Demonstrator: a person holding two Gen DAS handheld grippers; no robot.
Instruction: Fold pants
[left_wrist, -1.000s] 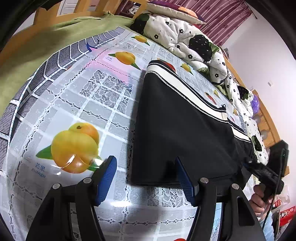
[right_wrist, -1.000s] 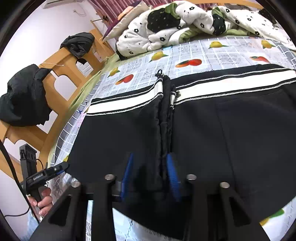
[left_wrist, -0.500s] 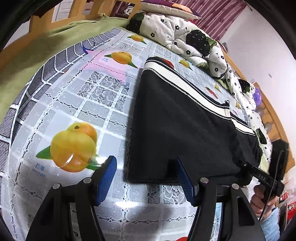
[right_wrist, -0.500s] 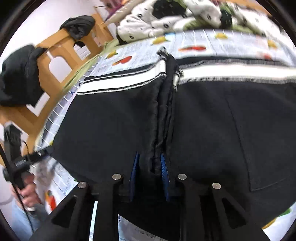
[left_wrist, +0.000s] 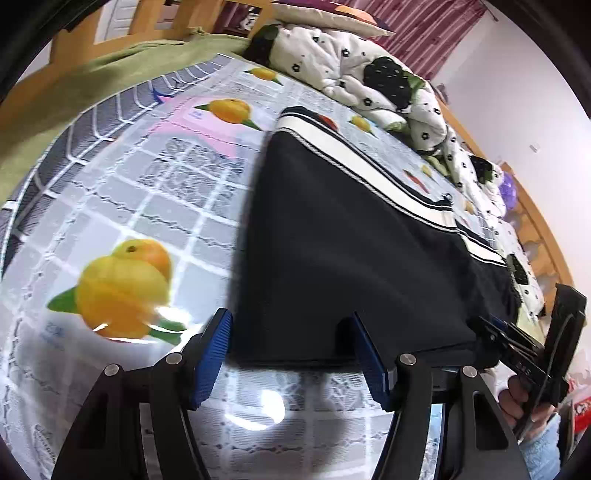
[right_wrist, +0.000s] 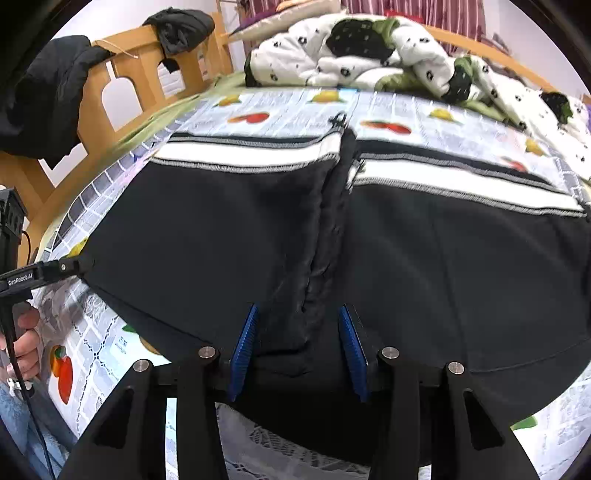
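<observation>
The black pants (right_wrist: 406, 251) lie flat on the fruit-print tablecloth (left_wrist: 155, 206), with the white-striped waistband (right_wrist: 255, 153) on the far side, toward the heaped quilt (right_wrist: 354, 55), and the lower edge toward the person. Taking the pants as the landmark: a raised ridge of bunched cloth (right_wrist: 325, 236) runs down their middle from the waistband to the near edge, and the two halves spread out flat to either side of it.

The right gripper (right_wrist: 299, 350) sits at the near end of that ridge, at the pants' middle. Its jaws have just been opening; they now stand at a moderate gap astride the ridge, and the blue pads (right_wrist: 243, 343) do not appear to press the cloth, so the ridge lies between them without being held.

The left gripper (left_wrist: 291, 354) hovers at the pants' near corner on their left side. Its jaws stand fairly wide, with the corner of the cloth between them but not pinched; one pad is over bare tablecloth just beside the edge.

As a judgement, the folding is at an early stage: the pants look spread and lined up, perhaps with a centre crease prepared, but no half lies over the other. Left to do: fold lengthwise along the ridge, then fold the length down.
</observation>
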